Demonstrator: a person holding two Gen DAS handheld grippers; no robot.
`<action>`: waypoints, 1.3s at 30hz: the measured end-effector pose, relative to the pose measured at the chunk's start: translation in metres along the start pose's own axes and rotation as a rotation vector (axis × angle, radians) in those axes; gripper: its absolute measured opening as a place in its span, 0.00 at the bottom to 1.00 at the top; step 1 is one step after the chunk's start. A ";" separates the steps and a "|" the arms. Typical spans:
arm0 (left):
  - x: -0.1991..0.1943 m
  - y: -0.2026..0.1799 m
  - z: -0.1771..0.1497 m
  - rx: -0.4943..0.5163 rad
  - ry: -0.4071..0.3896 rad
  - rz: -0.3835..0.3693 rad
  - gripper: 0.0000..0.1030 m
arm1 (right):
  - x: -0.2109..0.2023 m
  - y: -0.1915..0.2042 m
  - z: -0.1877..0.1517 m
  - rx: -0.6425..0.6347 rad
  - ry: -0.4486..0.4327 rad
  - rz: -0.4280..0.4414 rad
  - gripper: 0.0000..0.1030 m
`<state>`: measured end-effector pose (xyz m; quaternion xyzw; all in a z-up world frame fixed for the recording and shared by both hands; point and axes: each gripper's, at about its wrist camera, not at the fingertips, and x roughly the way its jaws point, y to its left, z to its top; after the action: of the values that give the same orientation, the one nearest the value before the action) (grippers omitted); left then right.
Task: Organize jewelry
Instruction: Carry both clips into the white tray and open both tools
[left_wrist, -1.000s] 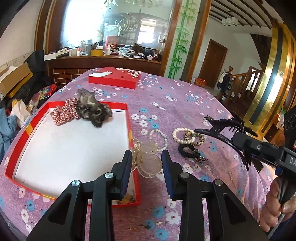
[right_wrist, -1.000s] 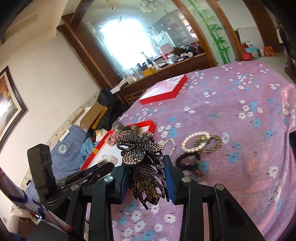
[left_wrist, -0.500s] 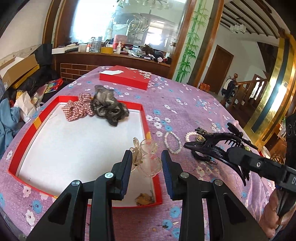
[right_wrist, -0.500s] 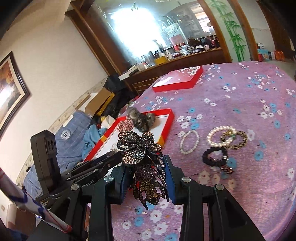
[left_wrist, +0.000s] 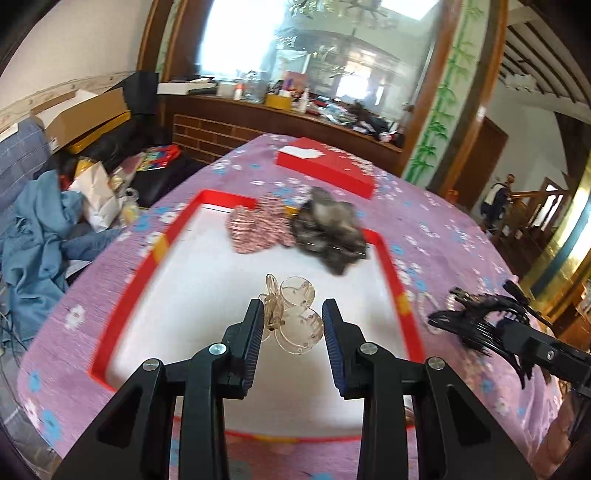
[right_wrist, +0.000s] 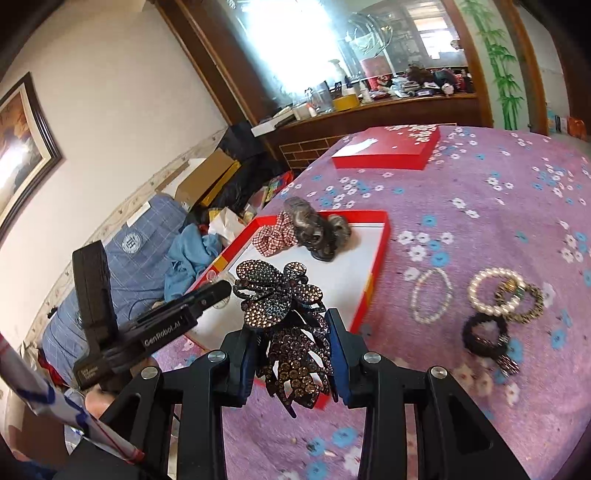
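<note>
My left gripper (left_wrist: 293, 319) is shut on a clear plastic hair clip (left_wrist: 295, 317) and holds it over the white inside of the red-rimmed box (left_wrist: 147, 266). A plaid scrunchie (left_wrist: 255, 230) and a grey scrunchie (left_wrist: 328, 232) lie at the box's far side. My right gripper (right_wrist: 291, 343) is shut on a dark rhinestone claw clip (right_wrist: 284, 314), above the tablecloth beside the box's right rim (right_wrist: 375, 280); it also shows in the left wrist view (left_wrist: 476, 321).
On the purple flowered cloth right of the box lie a thin pearl bracelet (right_wrist: 432, 295), a thick pearl bracelet (right_wrist: 495, 291), a dark beaded bracelet (right_wrist: 528, 306) and a black hair tie (right_wrist: 485, 332). The red lid (right_wrist: 391, 147) sits at the far side. Clutter lies beyond the table's left edge.
My left gripper has moved left with the clear clip, from the box's right rim to over its inside. My right gripper has moved left toward the box with the rhinestone clip.
</note>
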<state>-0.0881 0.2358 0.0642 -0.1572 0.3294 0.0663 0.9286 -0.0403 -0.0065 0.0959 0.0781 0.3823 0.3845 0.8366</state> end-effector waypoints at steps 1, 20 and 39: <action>0.004 0.007 0.004 -0.006 0.006 0.014 0.30 | 0.007 0.002 0.003 0.001 0.011 -0.010 0.37; 0.084 0.040 0.048 0.009 0.176 0.105 0.30 | 0.127 0.008 0.041 0.006 0.145 -0.128 0.37; 0.089 0.048 0.051 -0.036 0.183 0.070 0.31 | 0.140 0.004 0.046 -0.001 0.164 -0.119 0.47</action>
<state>0.0000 0.3000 0.0333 -0.1676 0.4168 0.0898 0.8889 0.0471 0.1026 0.0483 0.0231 0.4533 0.3395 0.8239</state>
